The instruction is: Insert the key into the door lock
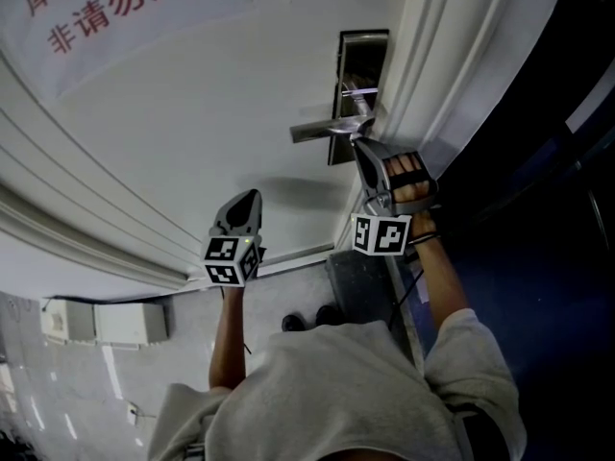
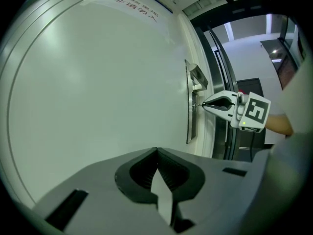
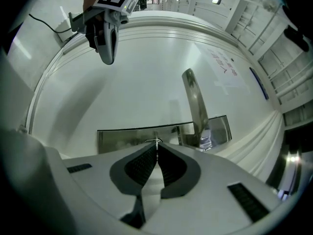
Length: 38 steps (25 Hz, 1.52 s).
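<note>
Head view: holds right gripper [image 1: 363,147] level at lock plate [image 1: 352,60], just below lever handle [image 1: 322,130]; holds left gripper [image 1: 248,200] well apart, aimed at white door [image 1: 192,113].
Left gripper view: shows jaws clenched on nothing; shows key [image 2: 197,104] tip meeting plate.
Right gripper view: grips thin key between closed pads, handle standing right of it.

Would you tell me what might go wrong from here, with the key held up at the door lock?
1. The right gripper pinches the thin key only at the tips of its jaws. A push slightly off line against the lock plate could twist the key or make it slip out.
2. The door handle sits close beside the jaws and might get bumped.
</note>
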### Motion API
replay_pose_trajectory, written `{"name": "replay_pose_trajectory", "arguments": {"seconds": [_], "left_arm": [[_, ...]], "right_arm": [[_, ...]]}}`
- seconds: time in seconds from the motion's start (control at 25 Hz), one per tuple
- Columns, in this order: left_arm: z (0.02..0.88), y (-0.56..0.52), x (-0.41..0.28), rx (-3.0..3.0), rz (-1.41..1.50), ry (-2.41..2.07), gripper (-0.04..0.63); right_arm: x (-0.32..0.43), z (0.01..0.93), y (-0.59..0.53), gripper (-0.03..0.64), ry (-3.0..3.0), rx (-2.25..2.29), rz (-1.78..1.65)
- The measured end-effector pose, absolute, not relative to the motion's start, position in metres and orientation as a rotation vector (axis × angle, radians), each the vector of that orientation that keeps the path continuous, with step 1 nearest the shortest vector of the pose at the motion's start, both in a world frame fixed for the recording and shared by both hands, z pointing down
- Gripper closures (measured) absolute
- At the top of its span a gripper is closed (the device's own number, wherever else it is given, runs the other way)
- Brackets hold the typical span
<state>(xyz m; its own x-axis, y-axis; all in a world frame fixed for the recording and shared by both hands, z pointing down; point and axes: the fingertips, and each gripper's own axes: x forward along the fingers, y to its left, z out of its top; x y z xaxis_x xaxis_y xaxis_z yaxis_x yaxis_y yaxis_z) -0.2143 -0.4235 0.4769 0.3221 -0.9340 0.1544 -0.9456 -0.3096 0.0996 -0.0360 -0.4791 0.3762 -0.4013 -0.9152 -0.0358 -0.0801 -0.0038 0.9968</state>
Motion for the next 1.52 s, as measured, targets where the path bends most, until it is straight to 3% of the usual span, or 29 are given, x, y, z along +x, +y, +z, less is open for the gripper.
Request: {"name": "replay_pose_trajectory", "arguments": {"seconds": [0.76,1.0,1.52], "left_arm": [[0.477,-0.417,-0.215,2.415,0.114,-1.743,0.578],[0.477,-0.415,-0.211,2.421,0.108,-1.735,0.578],[0.473,-0.413,-0.202,2.44,0.114,-1.725,0.578]], "right_arm": [[-0.039,0.381,-0.484,0.584,-1.579,1.044,-1.469],[-0.04,0.395,-0.482,0.459,-1.61,0.97,-1.403],[-0.027,0.383,-0.454,0.454,-1.698,1.077,-1.346]]}}
